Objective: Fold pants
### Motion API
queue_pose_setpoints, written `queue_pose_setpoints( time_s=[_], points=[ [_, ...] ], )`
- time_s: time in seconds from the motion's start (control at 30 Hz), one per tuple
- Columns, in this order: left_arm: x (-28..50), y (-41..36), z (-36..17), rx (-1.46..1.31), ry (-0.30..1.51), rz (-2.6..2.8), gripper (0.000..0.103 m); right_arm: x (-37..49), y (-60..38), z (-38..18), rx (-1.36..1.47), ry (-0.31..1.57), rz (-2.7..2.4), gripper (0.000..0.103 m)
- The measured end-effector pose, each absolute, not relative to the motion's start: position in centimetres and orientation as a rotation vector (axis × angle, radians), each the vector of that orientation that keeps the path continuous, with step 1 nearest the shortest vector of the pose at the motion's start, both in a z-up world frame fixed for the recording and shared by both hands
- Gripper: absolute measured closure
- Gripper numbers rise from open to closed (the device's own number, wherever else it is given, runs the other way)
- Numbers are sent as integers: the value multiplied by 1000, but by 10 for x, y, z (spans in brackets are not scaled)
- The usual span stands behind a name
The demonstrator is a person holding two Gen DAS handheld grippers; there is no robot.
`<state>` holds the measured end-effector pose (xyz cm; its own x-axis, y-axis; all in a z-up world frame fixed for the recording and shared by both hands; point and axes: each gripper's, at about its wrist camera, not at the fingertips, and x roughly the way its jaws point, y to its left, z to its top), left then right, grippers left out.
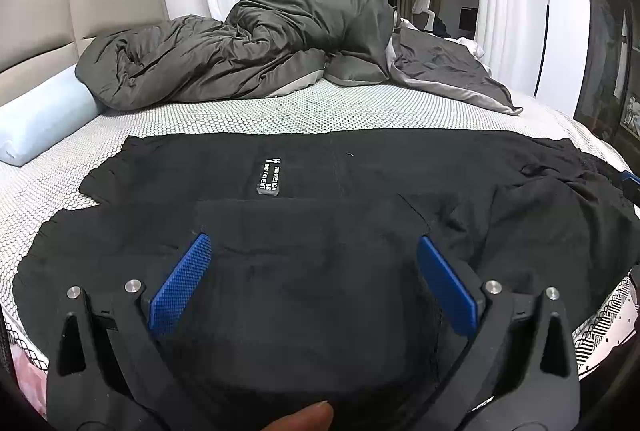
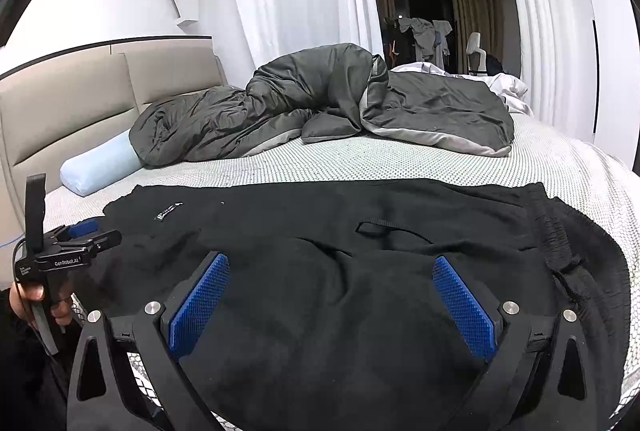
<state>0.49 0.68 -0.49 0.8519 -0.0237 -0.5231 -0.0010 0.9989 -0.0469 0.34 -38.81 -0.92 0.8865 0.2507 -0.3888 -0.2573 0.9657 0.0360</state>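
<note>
Pants (image 1: 320,231), black, lie spread across the near edge of the bed (image 1: 280,111), long axis running along that edge: the gathered waistband (image 2: 560,231) toward the right end, the legs toward the left, near the headboard (image 2: 80,103). A small white-lettered label (image 1: 269,177) sits on the cloth toward the left side. The left gripper (image 1: 314,251) hangs over the leg part, its blue fingers (image 1: 180,287) spread wide with nothing between them but cloth below; whether they touch it I cannot tell. The right gripper (image 2: 330,271) hangs over the seat part, fingers (image 2: 464,307) equally wide apart and empty. A grey duvet (image 1: 248,51) is bunched along the far edge, and a pale blue pillow (image 2: 100,167) lies by the headboard.
</note>
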Motion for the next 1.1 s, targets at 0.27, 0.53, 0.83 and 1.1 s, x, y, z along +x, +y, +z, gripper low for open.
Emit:
queue_pose_setpoints(
  time_s=[0.27,0.53,0.83,1.1],
  points=[
    [1,10,-7,-60,537,-11,1,7,-390,-9,-1,438,243,0],
    [1,23,-6,-105,571,5,1,7,-394,-6,-25,461,204,0],
    [-10,31,9,-120,589,28,1,1,-416,13,-34,459,147,0],
    [-23,27,32,-79,584,34,1,-9,-420,31,-62,460,118,0]
  ],
)
